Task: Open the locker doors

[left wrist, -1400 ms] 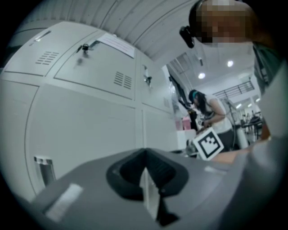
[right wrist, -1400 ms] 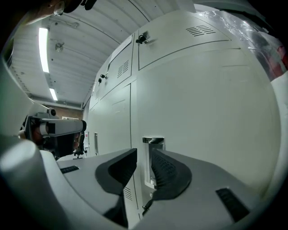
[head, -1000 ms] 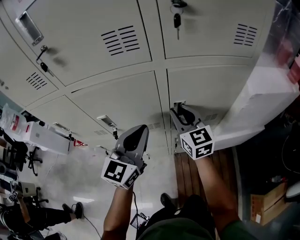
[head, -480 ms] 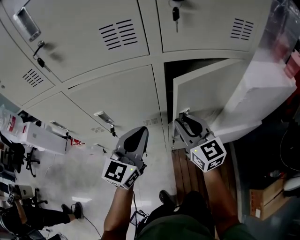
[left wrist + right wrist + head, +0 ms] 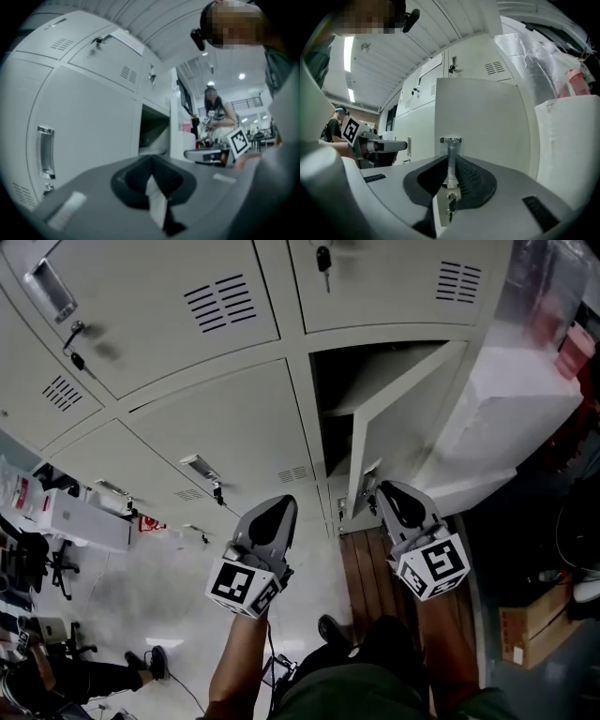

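Observation:
The lower right locker door [image 5: 398,418] stands ajar, its dark compartment [image 5: 339,381] showing. My right gripper [image 5: 380,489] is at the door's free edge, its jaws closing on the metal handle [image 5: 450,154], which stands edge-on between the pads. Below the handle, a key [image 5: 450,204] hangs in the lock. My left gripper [image 5: 278,505] hangs shut and holds nothing, apart from the closed door [image 5: 234,427] to the left. In the left gripper view, that closed door's recessed handle [image 5: 45,152] is at far left, and the open compartment [image 5: 153,133] is ahead.
A big white plastic-wrapped block [image 5: 511,418] stands right of the open door. Under the right gripper lie wooden planks [image 5: 375,577], with a cardboard box [image 5: 530,634] beyond. A person [image 5: 75,671] stands at lower left. A key [image 5: 323,261] hangs in the upper locker.
The lower right door has swung from shut to ajar. My right gripper has drawn back and to the right with the handle. The left gripper has stayed put.

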Motion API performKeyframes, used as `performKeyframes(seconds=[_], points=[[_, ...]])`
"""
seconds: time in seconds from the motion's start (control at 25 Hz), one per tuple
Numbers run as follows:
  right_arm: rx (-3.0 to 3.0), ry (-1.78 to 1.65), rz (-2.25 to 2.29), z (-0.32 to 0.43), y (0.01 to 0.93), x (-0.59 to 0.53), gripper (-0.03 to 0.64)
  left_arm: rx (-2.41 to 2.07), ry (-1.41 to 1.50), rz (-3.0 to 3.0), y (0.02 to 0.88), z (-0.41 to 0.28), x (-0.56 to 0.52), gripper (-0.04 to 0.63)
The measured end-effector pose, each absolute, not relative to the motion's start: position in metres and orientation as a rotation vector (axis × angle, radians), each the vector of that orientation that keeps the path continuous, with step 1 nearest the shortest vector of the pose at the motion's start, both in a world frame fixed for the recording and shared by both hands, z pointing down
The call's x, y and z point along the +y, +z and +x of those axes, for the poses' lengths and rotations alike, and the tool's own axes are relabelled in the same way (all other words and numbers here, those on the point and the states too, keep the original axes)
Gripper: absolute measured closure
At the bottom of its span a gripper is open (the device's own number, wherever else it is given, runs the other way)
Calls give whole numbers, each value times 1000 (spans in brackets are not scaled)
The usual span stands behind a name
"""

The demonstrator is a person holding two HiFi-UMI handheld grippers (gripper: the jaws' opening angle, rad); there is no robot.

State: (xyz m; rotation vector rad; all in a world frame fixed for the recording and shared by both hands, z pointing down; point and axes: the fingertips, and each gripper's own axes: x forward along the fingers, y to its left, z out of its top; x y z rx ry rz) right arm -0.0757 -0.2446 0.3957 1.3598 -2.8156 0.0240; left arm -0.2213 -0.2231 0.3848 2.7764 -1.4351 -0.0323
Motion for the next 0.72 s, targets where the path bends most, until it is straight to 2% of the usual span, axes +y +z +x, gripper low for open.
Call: performKeyframes(seconds=[0.04,0.08,0.12,0.2,0.44,0.64,0.72], points=[[-2806,35,1407,-72,394,-242,563,-1435,-33,2778,385,-221,-222,595],[-2795,45,1451,-73,393,-241,426,-1435,-34,2779,384,-221,-220,595],[-2778,47,1490,-77,393,-241,384,-1435,-36,2780,384,-220,-219,595],[-2721,20,1543,-94,394,-249,364,-1435,-39,2782,383,-219,-218,595],[-2498,-47,1708,-122,404,-284,370,-1429,-30,2789,386,-214,-211,595],[-2441,-110,1769,-126,404,-282,491,-1444,-30,2772,390,-223,-210,595],[-2460,-95,1768,-126,405,-280,497,-1444,-37,2766,390,-225,-211,595]])
